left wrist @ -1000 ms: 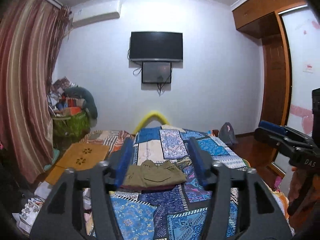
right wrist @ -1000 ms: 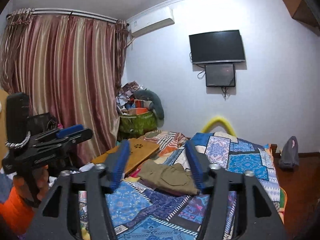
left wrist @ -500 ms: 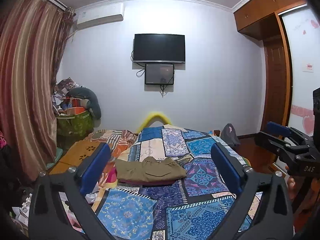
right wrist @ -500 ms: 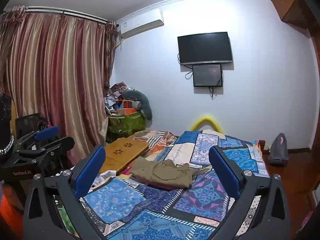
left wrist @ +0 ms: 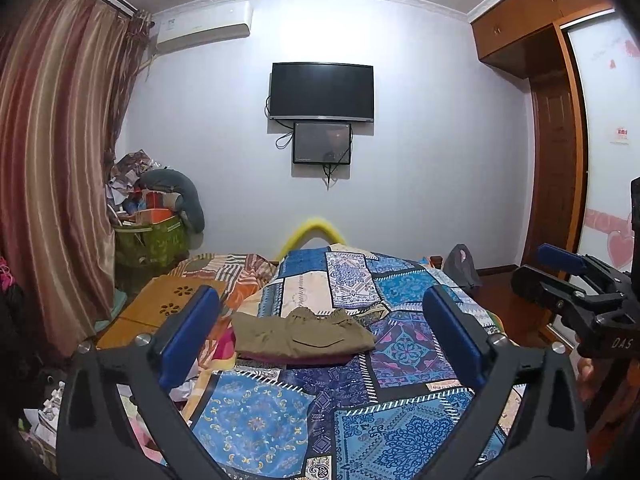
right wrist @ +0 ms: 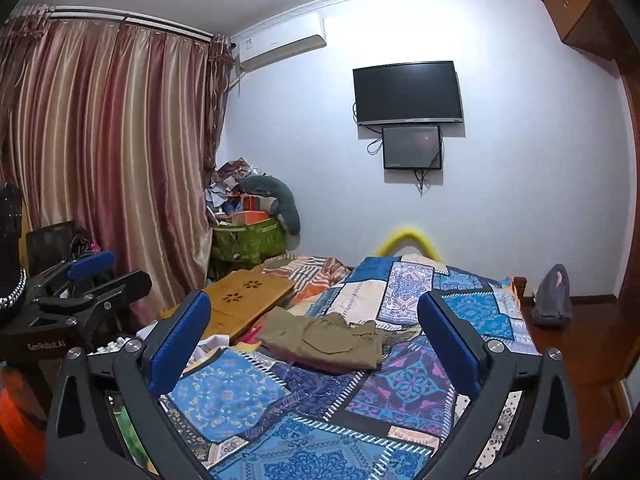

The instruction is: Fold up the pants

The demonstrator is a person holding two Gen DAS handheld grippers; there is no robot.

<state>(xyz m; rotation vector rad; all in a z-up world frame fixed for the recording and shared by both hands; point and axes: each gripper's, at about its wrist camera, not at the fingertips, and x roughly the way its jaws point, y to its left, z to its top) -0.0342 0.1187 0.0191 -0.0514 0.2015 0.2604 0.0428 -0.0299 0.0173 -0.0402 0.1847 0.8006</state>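
Folded olive-brown pants (left wrist: 302,334) lie on top of a dark red garment on the blue patchwork bedspread (left wrist: 280,412), left of the bed's middle. They also show in the right wrist view (right wrist: 332,342). My left gripper (left wrist: 320,336) is open and empty, held well back above the near end of the bed. My right gripper (right wrist: 314,340) is open and empty, also held back. Each gripper shows at the edge of the other's view: the right gripper (left wrist: 568,284) and the left gripper (right wrist: 92,276).
A wooden lap desk (left wrist: 160,312) and striped bedding (left wrist: 236,268) lie left of the pants. A green basket of clutter (left wrist: 154,236) stands by the curtain. A TV (left wrist: 322,92) hangs on the far wall. A wardrobe (left wrist: 560,160) stands on the right.
Both grippers have opened wide from nearly shut. Both views have pulled back and tilted up a little, showing more of the room. The pants have not moved.
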